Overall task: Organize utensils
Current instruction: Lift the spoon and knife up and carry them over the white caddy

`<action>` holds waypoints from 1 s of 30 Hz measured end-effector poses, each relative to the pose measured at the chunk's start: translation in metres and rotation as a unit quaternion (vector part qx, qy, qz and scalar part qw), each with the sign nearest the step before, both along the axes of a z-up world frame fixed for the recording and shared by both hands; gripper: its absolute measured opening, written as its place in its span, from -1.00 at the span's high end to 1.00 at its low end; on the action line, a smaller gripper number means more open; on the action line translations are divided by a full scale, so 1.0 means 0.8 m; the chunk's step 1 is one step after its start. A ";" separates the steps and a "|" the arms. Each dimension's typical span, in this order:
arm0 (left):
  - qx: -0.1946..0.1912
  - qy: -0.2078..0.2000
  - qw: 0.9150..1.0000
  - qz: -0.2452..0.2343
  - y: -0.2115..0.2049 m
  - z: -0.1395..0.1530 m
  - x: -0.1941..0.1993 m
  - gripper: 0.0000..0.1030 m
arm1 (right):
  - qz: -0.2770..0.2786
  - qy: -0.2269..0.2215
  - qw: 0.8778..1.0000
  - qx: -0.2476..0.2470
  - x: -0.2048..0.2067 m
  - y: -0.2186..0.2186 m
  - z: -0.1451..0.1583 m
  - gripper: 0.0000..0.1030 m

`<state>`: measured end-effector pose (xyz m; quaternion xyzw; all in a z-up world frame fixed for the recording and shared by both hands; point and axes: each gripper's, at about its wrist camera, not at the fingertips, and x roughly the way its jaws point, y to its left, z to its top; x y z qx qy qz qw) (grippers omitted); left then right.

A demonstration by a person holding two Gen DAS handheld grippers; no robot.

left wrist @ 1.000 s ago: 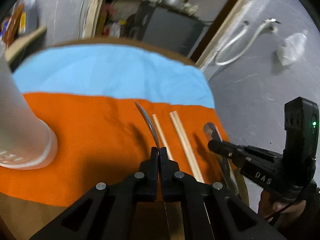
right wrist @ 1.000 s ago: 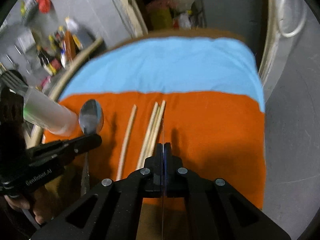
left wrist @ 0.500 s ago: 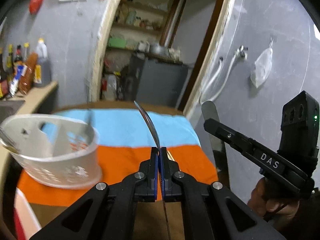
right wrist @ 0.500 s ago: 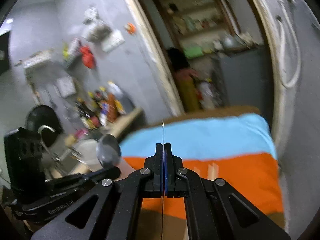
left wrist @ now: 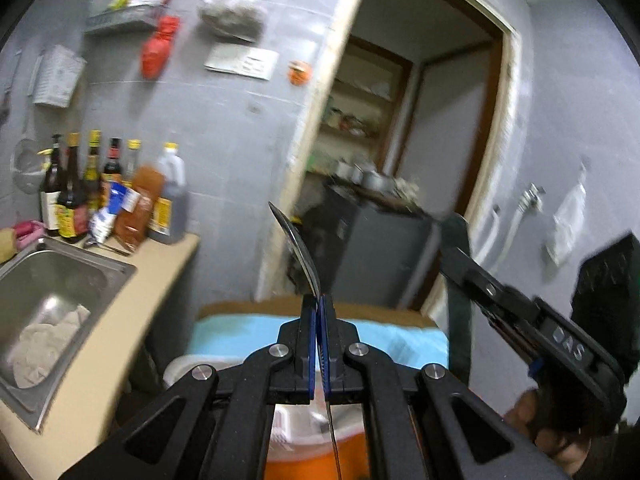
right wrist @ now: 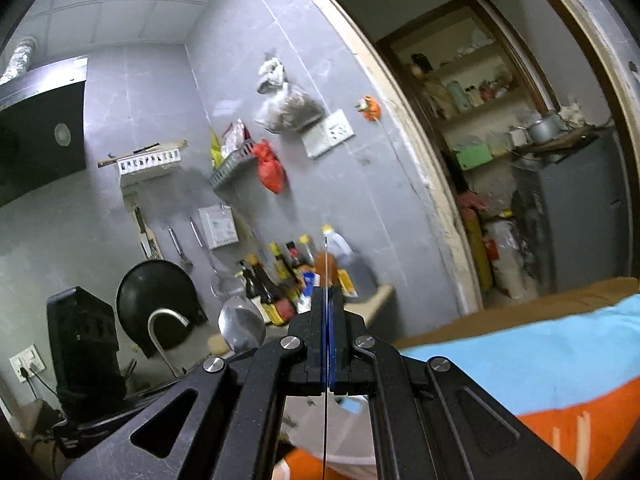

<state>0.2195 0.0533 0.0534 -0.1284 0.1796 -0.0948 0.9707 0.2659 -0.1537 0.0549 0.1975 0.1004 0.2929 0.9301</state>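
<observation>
My left gripper (left wrist: 318,304) is shut on a metal spoon (left wrist: 296,250), held upright with the bowl up and the handle hanging down over the white utensil holder (left wrist: 298,416). My right gripper (right wrist: 329,294) is shut on a thin flat utensil (right wrist: 326,264), seen edge-on; its broad blade (left wrist: 456,236) shows in the left wrist view. The handle hangs over the white holder (right wrist: 344,436). The left gripper's spoon bowl (right wrist: 241,328) shows at left in the right wrist view. Wooden chopsticks (right wrist: 582,438) lie on the orange cloth.
The table carries an orange cloth (right wrist: 592,420) and a blue cloth (right wrist: 540,352). A steel sink (left wrist: 52,312) and a counter with several sauce bottles (left wrist: 116,200) are to the left. A doorway with a grey cabinet (left wrist: 384,256) is behind the table.
Both grippers have risen and tilted upward with their utensils. The view swung from the cloth to the wall, and the white holder now sits directly below both grippers.
</observation>
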 end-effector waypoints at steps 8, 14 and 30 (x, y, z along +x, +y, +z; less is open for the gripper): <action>-0.037 -0.012 0.997 0.063 0.065 -0.022 0.044 0.95 | -0.012 -0.020 1.000 0.001 0.028 0.038 -0.026 0.99; -0.030 -0.027 0.994 0.097 0.069 -0.037 0.056 0.95 | -0.018 -0.027 0.999 0.012 0.039 0.034 -0.044 0.99; -0.003 -0.039 0.993 0.112 0.055 -0.064 0.058 0.95 | -0.040 -0.021 0.998 0.032 0.053 0.037 -0.071 0.99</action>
